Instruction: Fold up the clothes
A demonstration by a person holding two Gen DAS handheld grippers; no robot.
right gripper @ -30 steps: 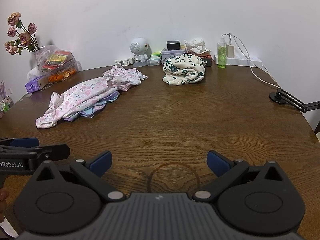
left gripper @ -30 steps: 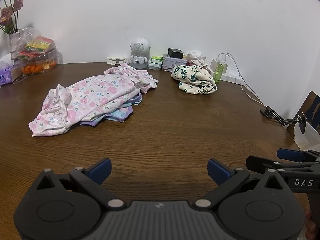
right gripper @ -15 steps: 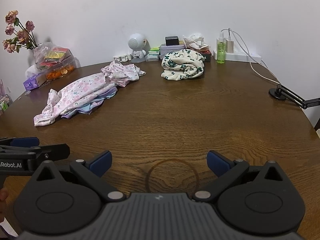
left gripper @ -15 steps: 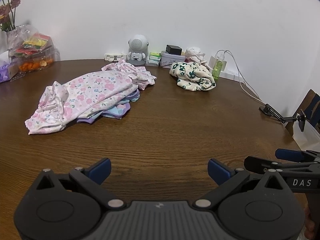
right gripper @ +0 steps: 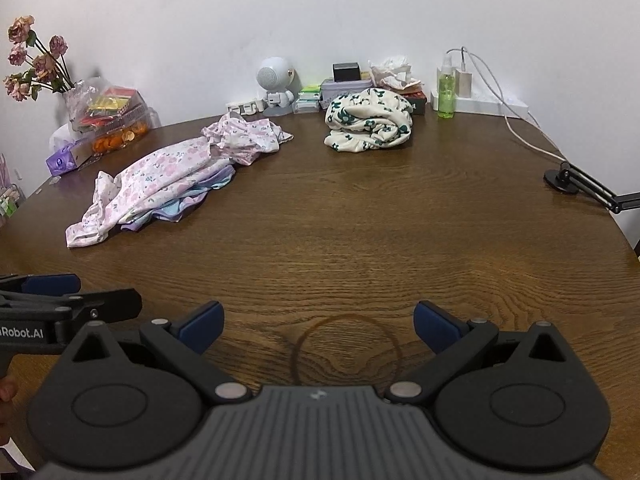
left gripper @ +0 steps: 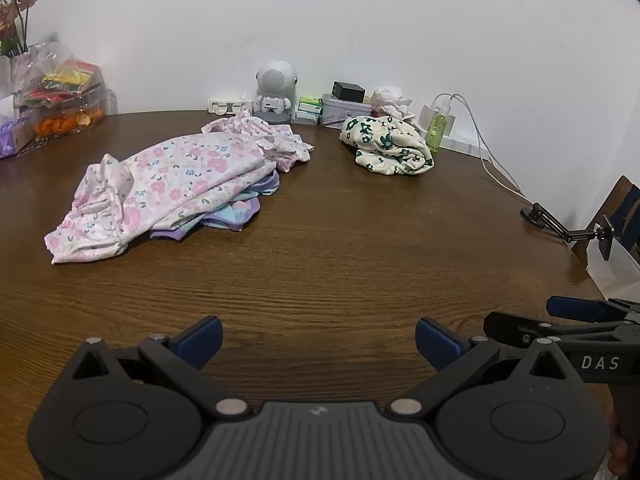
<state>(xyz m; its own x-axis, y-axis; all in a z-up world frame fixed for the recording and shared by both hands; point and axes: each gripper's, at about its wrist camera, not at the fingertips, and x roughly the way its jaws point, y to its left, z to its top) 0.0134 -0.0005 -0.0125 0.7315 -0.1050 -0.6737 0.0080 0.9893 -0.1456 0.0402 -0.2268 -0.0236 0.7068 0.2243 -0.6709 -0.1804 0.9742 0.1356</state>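
Fingers wide apart on both, left gripper [left gripper: 318, 340] and right gripper [right gripper: 318, 326], holding nothing, low over the bare brown table [left gripper: 340, 248]. Not started yet, by the look of it: still coming in for a first pick. Pink flowery clothes [left gripper: 168, 184] in a loose pile far off on the left, with maybe a purple piece under. Cream bundle [left gripper: 386, 150] near the wall. Next, reach out and pinch a pink edge. Bigger pile than half a second ago, so a bit closer.
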